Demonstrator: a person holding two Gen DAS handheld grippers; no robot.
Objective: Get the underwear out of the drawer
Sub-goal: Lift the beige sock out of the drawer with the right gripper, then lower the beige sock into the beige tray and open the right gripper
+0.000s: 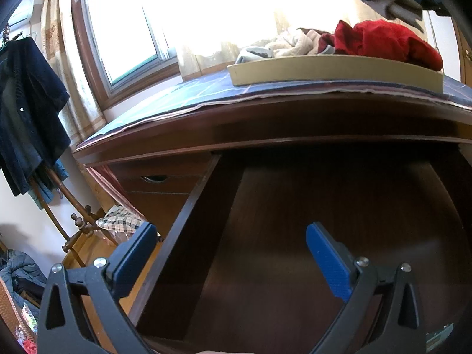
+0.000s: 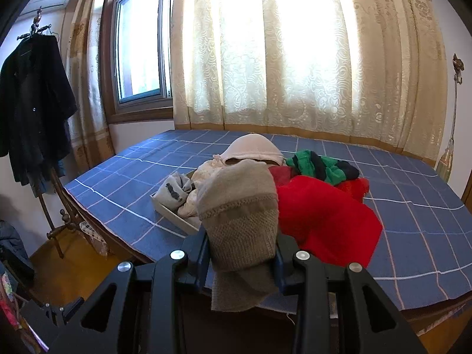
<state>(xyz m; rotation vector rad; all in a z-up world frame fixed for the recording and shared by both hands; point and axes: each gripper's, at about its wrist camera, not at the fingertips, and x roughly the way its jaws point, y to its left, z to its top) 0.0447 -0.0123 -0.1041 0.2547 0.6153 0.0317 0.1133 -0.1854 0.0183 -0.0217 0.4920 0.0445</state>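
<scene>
Most garments are already piling in the shallow beige tray point(image 2: 174, 212); right hand-held gripper point(image 2: 242, 262) is clamping a grey knitted garment point(image 2: 239, 215), left hand-held gripper point(image 1: 233, 253) is hanging spread over the seemingly emptied dark wooden drawer point(image 1: 324, 221).

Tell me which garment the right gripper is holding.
The grey-beige knitted piece, clamped in the right gripper; the red garment and others lie loose.

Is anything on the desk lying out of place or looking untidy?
Yes. The clothes pile overflows the tray: a red garment spills over its edge onto the blue cloth.
</scene>
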